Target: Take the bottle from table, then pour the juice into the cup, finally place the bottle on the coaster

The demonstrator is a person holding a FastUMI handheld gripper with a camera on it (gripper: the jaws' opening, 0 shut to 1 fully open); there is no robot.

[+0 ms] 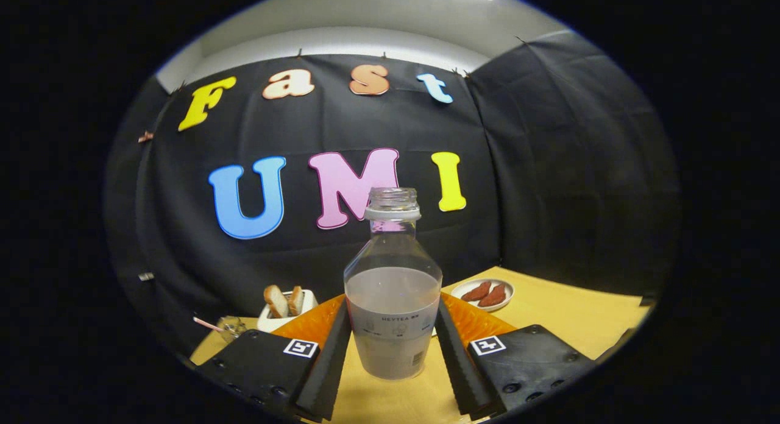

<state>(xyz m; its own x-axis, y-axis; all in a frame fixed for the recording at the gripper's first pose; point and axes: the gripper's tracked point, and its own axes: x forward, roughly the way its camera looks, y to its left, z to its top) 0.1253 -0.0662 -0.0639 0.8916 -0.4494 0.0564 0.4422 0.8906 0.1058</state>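
Between my tool's [393, 351] two fingers [332, 357] stands the bottle [393, 290], upright and uncapped, its base on the yellow worktop [585, 320]. Both fingers flank its lower body at label height. They look to be touching or nearly touching its sides, but I cannot tell whether they press, so I cannot say if the tool grips it or merely brackets it. Pale brownish liquid fills the bottle to roughly its shoulder; the neck above is clear and empty.

Just beyond the bottle, showing on either side of it behind the fingers, lies an orange textured piece [481, 320] flat on the worktop; whether it is the coaster I cannot tell. Farther beyond, on the right finger's side, sits a small white plate [509, 287] with two reddish-brown pieces on it. Beyond the left finger sits a white square dish [268, 321] holding two bread slices, and beside that, a small clear glass object [230, 328], too indistinct to identify.
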